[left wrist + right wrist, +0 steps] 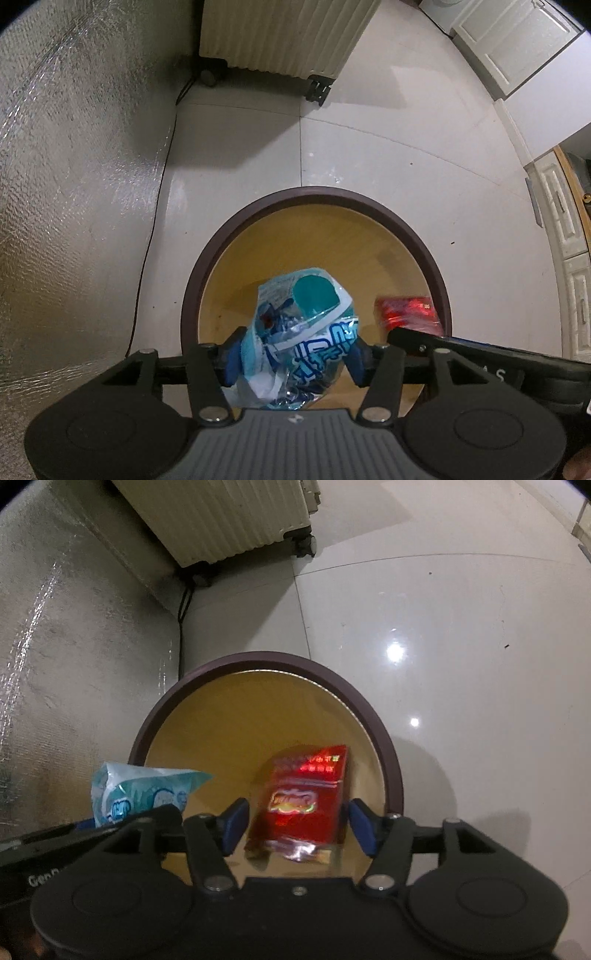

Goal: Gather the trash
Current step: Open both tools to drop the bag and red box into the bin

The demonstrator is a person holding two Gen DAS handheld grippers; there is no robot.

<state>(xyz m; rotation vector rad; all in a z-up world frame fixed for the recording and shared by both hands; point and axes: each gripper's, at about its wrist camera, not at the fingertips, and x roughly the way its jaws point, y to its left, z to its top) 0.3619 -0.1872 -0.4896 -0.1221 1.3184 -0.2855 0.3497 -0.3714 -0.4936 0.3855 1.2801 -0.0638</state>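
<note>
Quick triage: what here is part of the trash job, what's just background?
Job:
blue wrapper, between left tongs
red packet, between right tongs
bin

Background:
ribbed suitcase
black cable
white cabinets

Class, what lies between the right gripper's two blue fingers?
The red packet, blurred, over the open bin, with gaps either side; shown in the right wrist view.

the left tongs are black, with blue pads on their fingertips, two round black discs at the base, silver screw heads on the linkage arms and a grey ribbed plate between them. the right tongs match: black linkage, blue pads, silver screws, white lettering on the side.
</note>
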